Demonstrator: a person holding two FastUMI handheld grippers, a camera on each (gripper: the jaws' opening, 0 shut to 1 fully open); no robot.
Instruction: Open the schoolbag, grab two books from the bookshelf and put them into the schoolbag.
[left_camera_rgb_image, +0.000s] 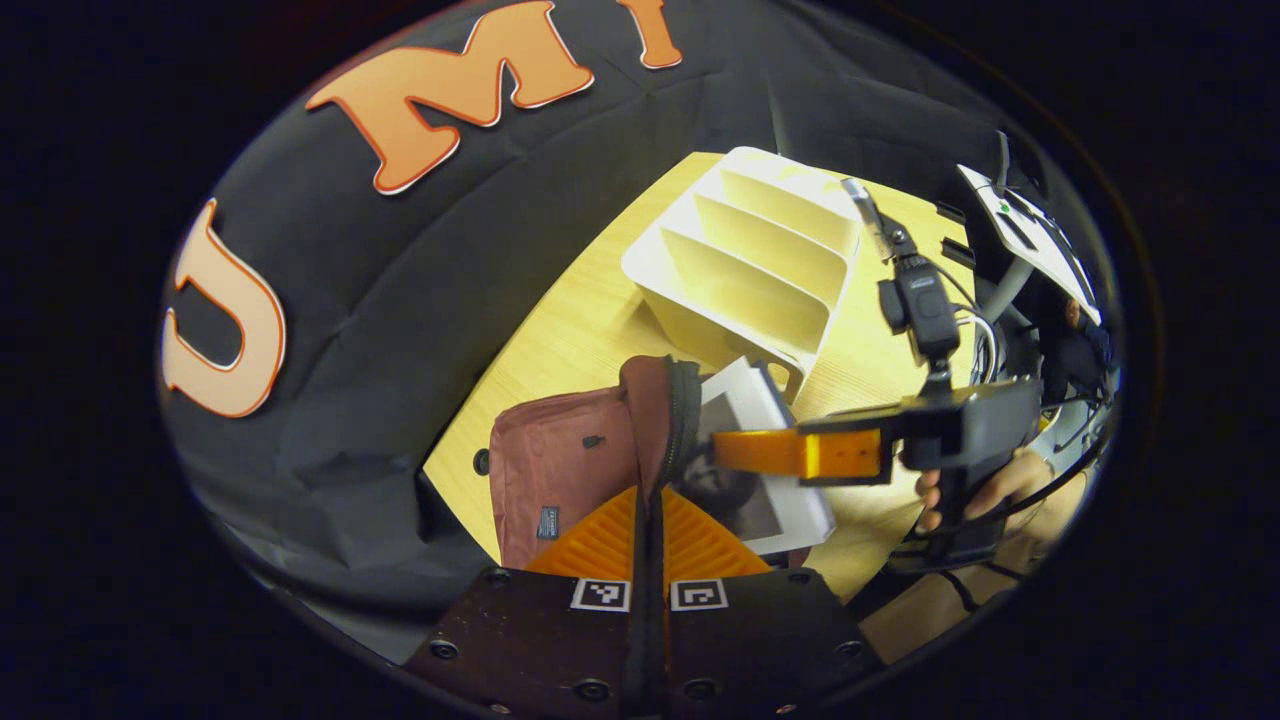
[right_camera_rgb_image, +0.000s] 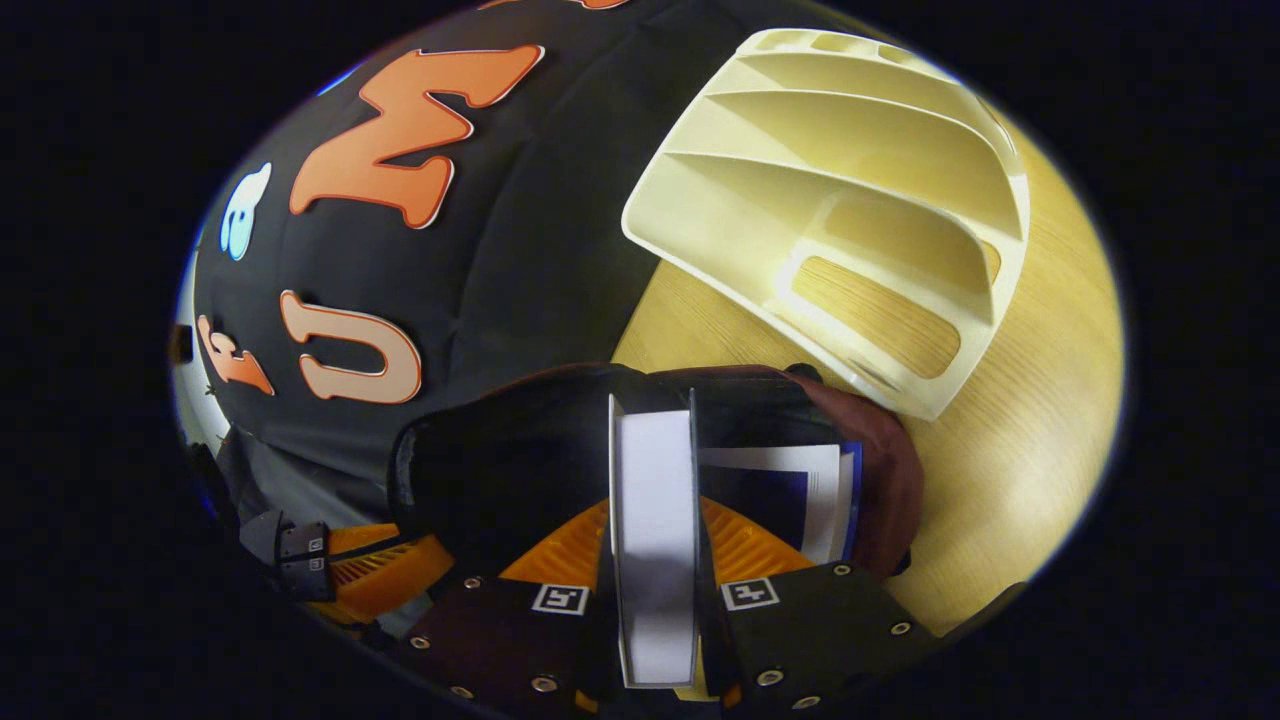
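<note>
Up close in the right gripper view, the right gripper (right_camera_rgb_image: 652, 560) has its two orange fingers (right_camera_rgb_image: 745, 545) pressed against the covers of a white book (right_camera_rgb_image: 655, 540), held spine-up between them over the mouth of the schoolbag (right_camera_rgb_image: 880, 480). That bag is dull reddish-brown cloth with a dark lining, and its opening gapes wide beneath the book. A second book (right_camera_rgb_image: 800, 490), white with a dark blue patch on its cover, already lies inside the bag, just beside the held one. In the left gripper view, the left gripper (left_camera_rgb_image: 648, 540) is closed tight on the bag's dark zippered rim (left_camera_rgb_image: 680, 420), its orange fingers (left_camera_rgb_image: 600, 540) nearly meeting with only that edge between them, holding the opening up. Beside the rim, the other gripper's orange finger reaches across from the far side, a hand (left_camera_rgb_image: 985, 490) holding its black body. Beyond the bag stands the cream-coloured bookshelf (right_camera_rgb_image: 850, 180), a slotted plastic rack with slanted dividers, its slots bare. Bag and rack both rest on the pale wooden table (right_camera_rgb_image: 1010, 440).
</note>
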